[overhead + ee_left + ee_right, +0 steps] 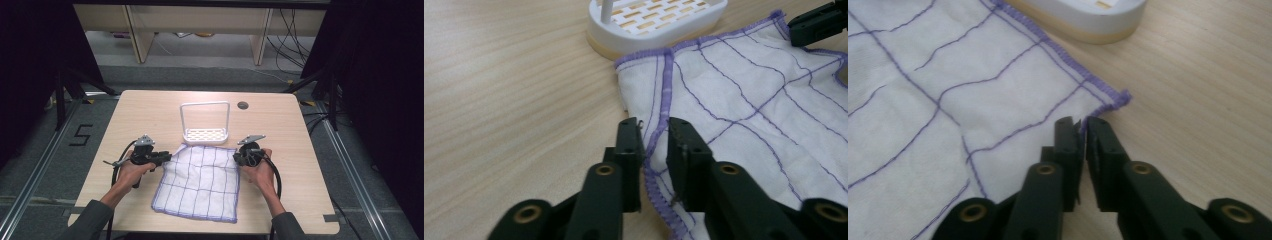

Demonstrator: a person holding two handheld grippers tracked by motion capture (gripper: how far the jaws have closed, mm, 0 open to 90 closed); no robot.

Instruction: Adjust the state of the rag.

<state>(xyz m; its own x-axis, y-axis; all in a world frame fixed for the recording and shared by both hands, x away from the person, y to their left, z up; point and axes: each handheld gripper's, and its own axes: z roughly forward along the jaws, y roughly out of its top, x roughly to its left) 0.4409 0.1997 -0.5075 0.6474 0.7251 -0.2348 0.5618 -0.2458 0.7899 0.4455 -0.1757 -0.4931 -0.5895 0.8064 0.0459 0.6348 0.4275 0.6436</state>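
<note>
Where the forearms enter at 6 o'clock of the high view, each hand carries one tool toward a white cloth (200,182) with purple grid lines and a purple hem, lying flat on the wooden table (150,107). Its long axis runs from the near edge of the table toward 12 o'clock, slightly tilted, with the far hem just beside a white rack (205,123). At 9 o'clock of the cloth, the left gripper (167,157) meets the far left corner region; at 3 o'clock, the right gripper (235,157) meets the far right corner. Left gripper view: the jaws stand a little apart, astride the purple hem (655,145), with the edge running up between them; whether the pads press the fabric cannot be told. Toward 1 o'clock of this view the other gripper's black tip rests at the opposite corner. Right gripper view: the jaws are nearly together, a thin slit between them, with the cloth's edge just behind the corner (1120,97) lying in that slit; a firm pinch cannot be confirmed. Both gripper views show the rack's slotted oval base, holding nothing, which the high view shows together with its upright white loop handle at 12 o'clock of the cloth. Beyond it, a dark round grommet (243,105) sits in the tabletop.
</note>
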